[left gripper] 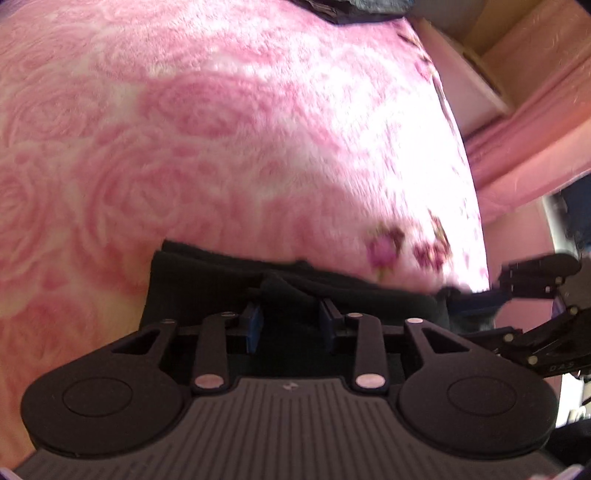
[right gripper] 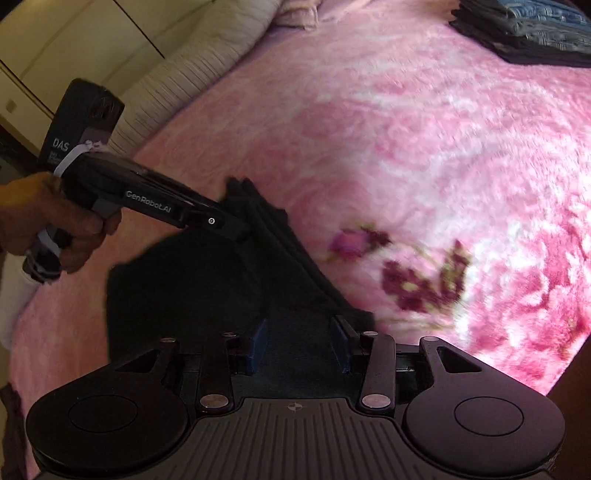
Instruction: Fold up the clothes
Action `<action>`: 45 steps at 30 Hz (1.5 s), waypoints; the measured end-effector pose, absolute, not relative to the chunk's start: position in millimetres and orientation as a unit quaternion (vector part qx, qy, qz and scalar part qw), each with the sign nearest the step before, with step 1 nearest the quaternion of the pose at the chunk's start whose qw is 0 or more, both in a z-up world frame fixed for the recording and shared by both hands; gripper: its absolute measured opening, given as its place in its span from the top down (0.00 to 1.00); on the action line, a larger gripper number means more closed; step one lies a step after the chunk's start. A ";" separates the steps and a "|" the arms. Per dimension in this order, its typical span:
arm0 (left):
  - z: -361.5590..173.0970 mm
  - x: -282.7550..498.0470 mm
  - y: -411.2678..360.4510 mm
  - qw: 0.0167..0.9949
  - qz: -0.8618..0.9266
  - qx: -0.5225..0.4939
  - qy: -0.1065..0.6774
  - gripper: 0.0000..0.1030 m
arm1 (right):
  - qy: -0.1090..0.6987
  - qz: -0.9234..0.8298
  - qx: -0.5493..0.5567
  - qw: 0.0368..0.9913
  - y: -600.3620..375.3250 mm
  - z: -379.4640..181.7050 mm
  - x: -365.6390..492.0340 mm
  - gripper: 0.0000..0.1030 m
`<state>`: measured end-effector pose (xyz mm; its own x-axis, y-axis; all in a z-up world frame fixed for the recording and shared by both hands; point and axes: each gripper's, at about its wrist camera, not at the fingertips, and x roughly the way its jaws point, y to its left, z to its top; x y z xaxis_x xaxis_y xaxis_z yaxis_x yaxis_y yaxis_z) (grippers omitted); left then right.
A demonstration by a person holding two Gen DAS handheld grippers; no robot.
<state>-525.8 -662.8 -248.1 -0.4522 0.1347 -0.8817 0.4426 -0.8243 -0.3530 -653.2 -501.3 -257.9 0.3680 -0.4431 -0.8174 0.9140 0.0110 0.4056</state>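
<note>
A black garment [left gripper: 207,280] lies folded in several layers on a pink rose-patterned blanket [left gripper: 221,129]. My left gripper [left gripper: 290,314] points down at its far edge, and a ridge of black cloth rises between its blue pads [left gripper: 255,321], which are shut on it. In the right wrist view the left gripper [right gripper: 242,230], held by a hand [right gripper: 66,229], bites the layered edge of the garment [right gripper: 184,280]. My right gripper [right gripper: 301,339] is at the garment's right corner, with black cloth filling the gap between its pads [right gripper: 260,347]. The right gripper [left gripper: 454,295] also shows in the left wrist view at the cloth's right end.
A stack of folded dark clothes [right gripper: 528,33] sits at the blanket's far corner. White quilted bedding [right gripper: 192,74] lies along the far side, with cream cupboard doors [right gripper: 74,37] behind. The bed's edge [left gripper: 476,206] drops off to the right beside a pink wall.
</note>
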 end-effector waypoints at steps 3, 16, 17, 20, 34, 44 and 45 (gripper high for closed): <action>-240.9 -518.3 -664.7 0.111 -0.809 0.506 0.278 0.71 | 0.248 -0.525 0.489 0.651 -498.7 -262.1 -667.2 0.70; -183.1 -349.7 -594.6 0.223 -0.810 0.526 0.133 0.59 | 0.307 -0.545 0.410 0.663 -454.9 -218.7 -596.7 0.62; -183.5 -338.6 -580.5 0.220 -0.810 0.533 0.111 0.59 | 0.316 -0.542 0.400 0.669 -446.5 -217.3 -581.4 0.60; -188.9 -318.6 -534.1 0.196 -0.812 0.548 0.047 0.52 | 0.344 -0.515 0.374 0.690 -417.8 -220.3 -532.6 0.55; -238.2 -331.4 -421.6 0.091 -0.778 0.565 -0.259 0.43 | 0.518 -0.414 0.211 0.718 -363.8 -260.4 -405.3 0.37; -251.7 -355.9 -446.2 0.118 -0.765 0.606 -0.183 0.41 | 0.545 -0.371 0.206 0.723 -364.7 -274.5 -430.3 0.37; -251.7 -356.8 -446.7 0.119 -0.763 0.608 -0.182 0.41 | 0.543 -0.370 0.211 0.724 -366.5 -273.7 -433.6 0.37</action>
<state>-356.8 -446.7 -251.7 -0.2314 -0.4022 -0.8858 -0.0397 -0.9059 0.4216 -433.6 -366.5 -273.7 0.1367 -0.3062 -0.9421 0.7642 0.6377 -0.0964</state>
